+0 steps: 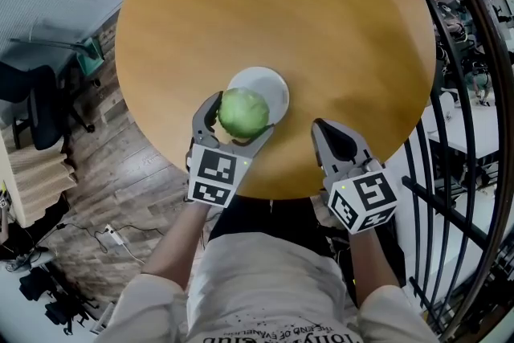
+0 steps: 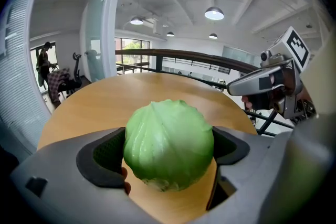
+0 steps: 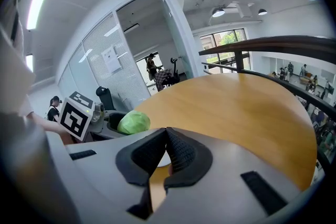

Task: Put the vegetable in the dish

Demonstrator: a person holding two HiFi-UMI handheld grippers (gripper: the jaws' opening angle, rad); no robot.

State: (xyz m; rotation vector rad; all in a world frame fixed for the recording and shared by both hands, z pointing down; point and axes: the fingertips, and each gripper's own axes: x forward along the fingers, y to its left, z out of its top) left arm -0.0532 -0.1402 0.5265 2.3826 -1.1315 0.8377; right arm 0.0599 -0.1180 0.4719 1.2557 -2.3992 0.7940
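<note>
The left gripper [image 1: 241, 115] has its jaws clamped on a green cabbage [image 1: 243, 112], one dark pad against each side of the head; in the left gripper view the cabbage [image 2: 169, 144] fills the gap between the pads, with bare wood showing under it. From the head view the cabbage covers the near-left rim of a white dish [image 1: 271, 87], and it cannot be told whether the two touch. The dish sits on a round wooden surface [image 1: 281, 4], close to its near edge, and the left gripper's body reaches out past that edge toward the person. The right gripper [image 1: 319, 127] hangs just right of the dish, apart from it, also at the near edge; its jaws are together with nothing between them, and in the right gripper view the tips [image 3: 167, 132] meet in a point above the wood. That view shows the cabbage [image 3: 134, 122] off to its left in the other gripper. Far of the dish and to either side of it the surface is bare wood out to its curved rim. Beyond the right edge runs a dark railing [image 1: 474, 92], close to the surface. Off the left edge there is wood floor [image 1: 120, 165], with a black chair [image 1: 36, 104] standing well apart from the surface.
</note>
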